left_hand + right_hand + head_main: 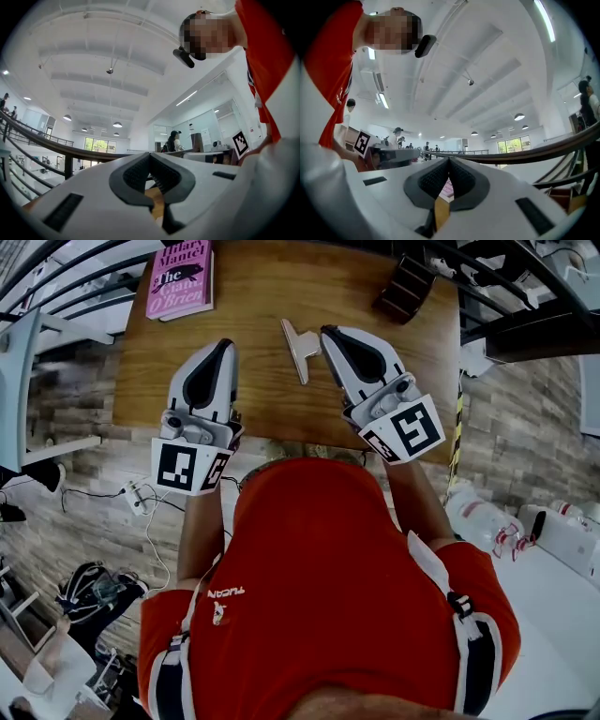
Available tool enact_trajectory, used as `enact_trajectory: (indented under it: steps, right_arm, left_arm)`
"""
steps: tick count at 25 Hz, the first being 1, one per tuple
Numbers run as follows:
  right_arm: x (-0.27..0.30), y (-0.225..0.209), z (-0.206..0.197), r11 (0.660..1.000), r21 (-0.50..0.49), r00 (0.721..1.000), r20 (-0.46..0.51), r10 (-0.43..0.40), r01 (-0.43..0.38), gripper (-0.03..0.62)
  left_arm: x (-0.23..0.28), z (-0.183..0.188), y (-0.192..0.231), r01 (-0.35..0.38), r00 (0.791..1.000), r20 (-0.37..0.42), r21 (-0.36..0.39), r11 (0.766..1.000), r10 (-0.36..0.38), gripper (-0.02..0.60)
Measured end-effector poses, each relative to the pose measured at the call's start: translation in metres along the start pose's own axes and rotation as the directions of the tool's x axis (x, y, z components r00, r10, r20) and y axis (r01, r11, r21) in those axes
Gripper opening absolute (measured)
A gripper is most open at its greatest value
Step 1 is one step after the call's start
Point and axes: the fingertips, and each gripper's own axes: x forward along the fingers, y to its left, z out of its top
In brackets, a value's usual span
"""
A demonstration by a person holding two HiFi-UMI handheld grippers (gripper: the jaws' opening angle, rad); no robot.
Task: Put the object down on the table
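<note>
A flat grey metal clip-like object [300,349] lies on the wooden table [253,324], near its middle. My right gripper [329,333] rests just to the object's right, its tip beside it and not holding it. In the right gripper view the jaws [449,161] meet at the tip with nothing between them. My left gripper [224,344] lies further left over the table's near part. It is also shut and empty in its own view [150,157].
A pink book [180,277] lies at the table's far left corner. A dark brown object [406,287] sits at the far right. The table's near edge runs just under both grippers. Cables and a power strip [139,495] lie on the floor at left.
</note>
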Motion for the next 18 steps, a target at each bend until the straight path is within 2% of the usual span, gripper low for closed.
enact_trajectory:
  steps: [18]
  right_arm:
    - [-0.006, -0.007, -0.011, 1.0, 0.021, 1.0, -0.023, -0.008, 0.009, 0.025]
  left_arm:
    - [0.001, -0.004, -0.006, 0.004, 1.0, -0.011, 0.004, 1.0, -0.004, 0.009]
